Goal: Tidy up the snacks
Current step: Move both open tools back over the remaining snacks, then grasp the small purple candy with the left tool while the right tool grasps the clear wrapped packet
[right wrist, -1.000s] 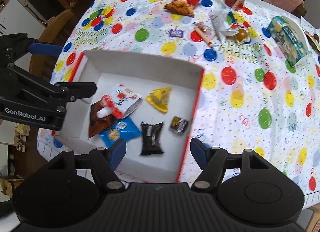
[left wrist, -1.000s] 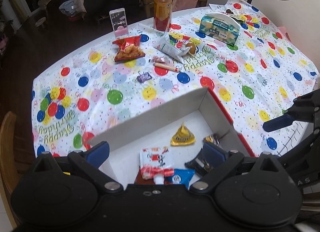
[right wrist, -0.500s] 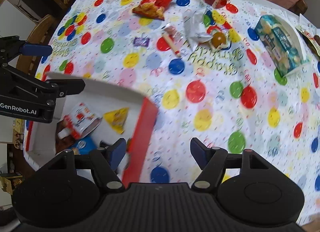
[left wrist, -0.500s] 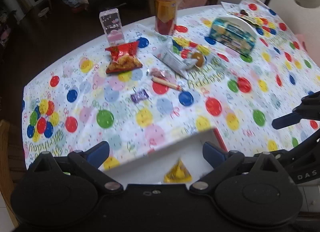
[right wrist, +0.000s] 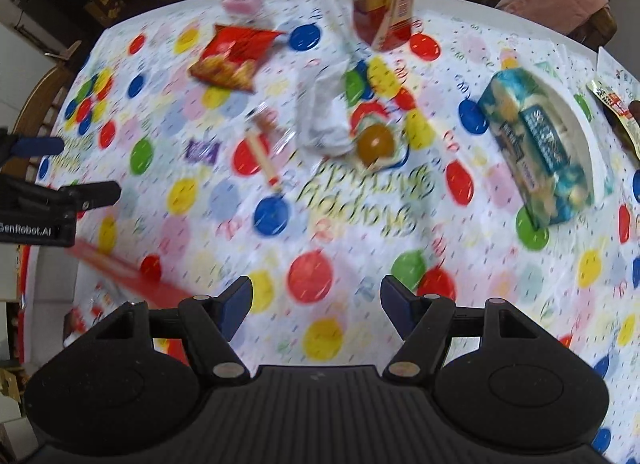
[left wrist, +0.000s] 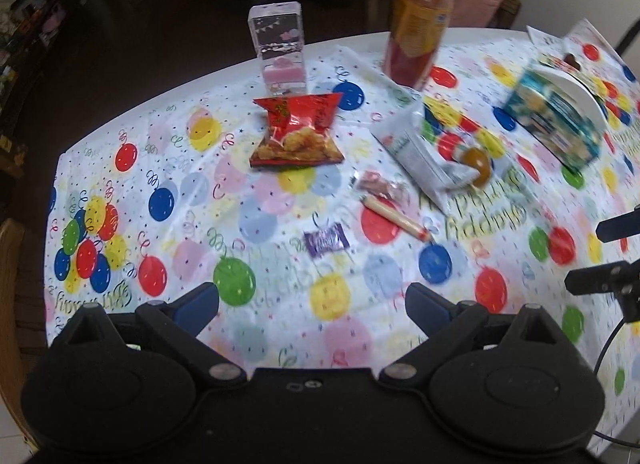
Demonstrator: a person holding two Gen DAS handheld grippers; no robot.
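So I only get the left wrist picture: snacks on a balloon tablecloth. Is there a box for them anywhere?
Observer: Yes. The right wrist view shows a red-rimmed box at the table's near left edge.
Operator: Is the other hand carrying something?
Observer: No. The right tool is open, with nothing between its fingers.
Operator: Anything out past the right side?
Observer: A yellow-green packet lies beyond the blue-green box.

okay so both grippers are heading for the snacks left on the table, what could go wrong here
The small purple candy lies flat on the tablecloth, so the open left gripper might pinch plastic with it. The tall orange bottle stands right behind the white snack bag; a reach there could tip it.
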